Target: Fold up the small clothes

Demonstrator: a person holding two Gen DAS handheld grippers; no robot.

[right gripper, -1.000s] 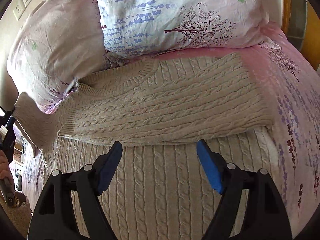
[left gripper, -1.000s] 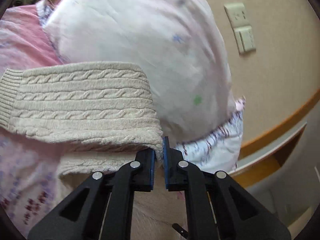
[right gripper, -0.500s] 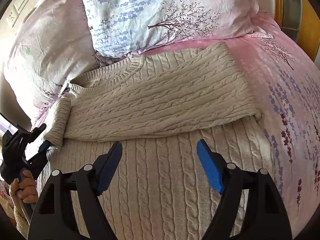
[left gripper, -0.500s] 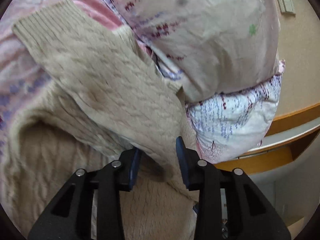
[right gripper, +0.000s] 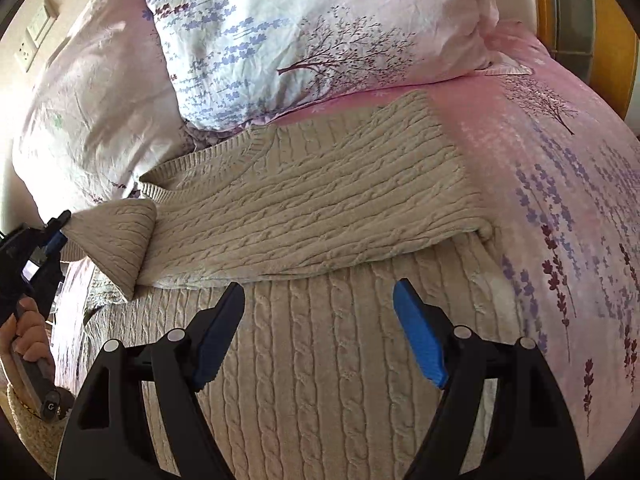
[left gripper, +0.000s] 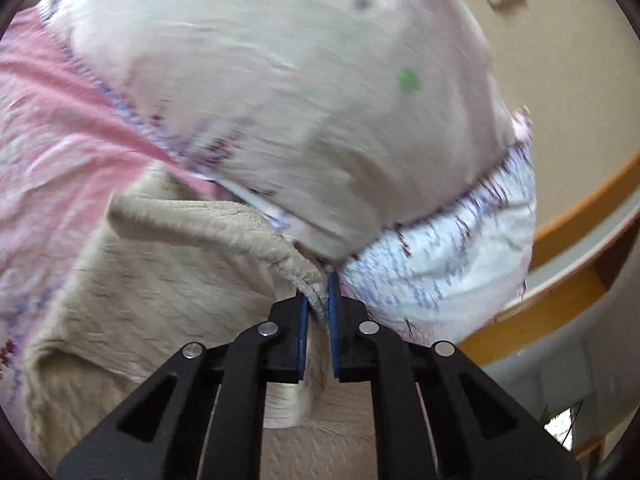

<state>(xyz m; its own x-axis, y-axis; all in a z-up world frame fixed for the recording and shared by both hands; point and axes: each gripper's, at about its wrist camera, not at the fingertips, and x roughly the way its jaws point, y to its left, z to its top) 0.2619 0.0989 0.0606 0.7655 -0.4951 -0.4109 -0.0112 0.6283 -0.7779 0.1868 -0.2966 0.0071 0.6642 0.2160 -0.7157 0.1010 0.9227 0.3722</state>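
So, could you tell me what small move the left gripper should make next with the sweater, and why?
Probably carry the pinched sleeve across the beige cable-knit sweater: the left gripper is shut on its edge, one sleeve already lies folded over, and the right gripper hovers open.

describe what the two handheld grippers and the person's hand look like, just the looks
Both the left gripper and the right gripper have matte black angular frames with triangular cutouts, round silver rivets, and bright blue pads lining the jaws. No cables show. The person's left hand is bare-skinned, with a cream knit cuff at the wrist, around a dark handle.
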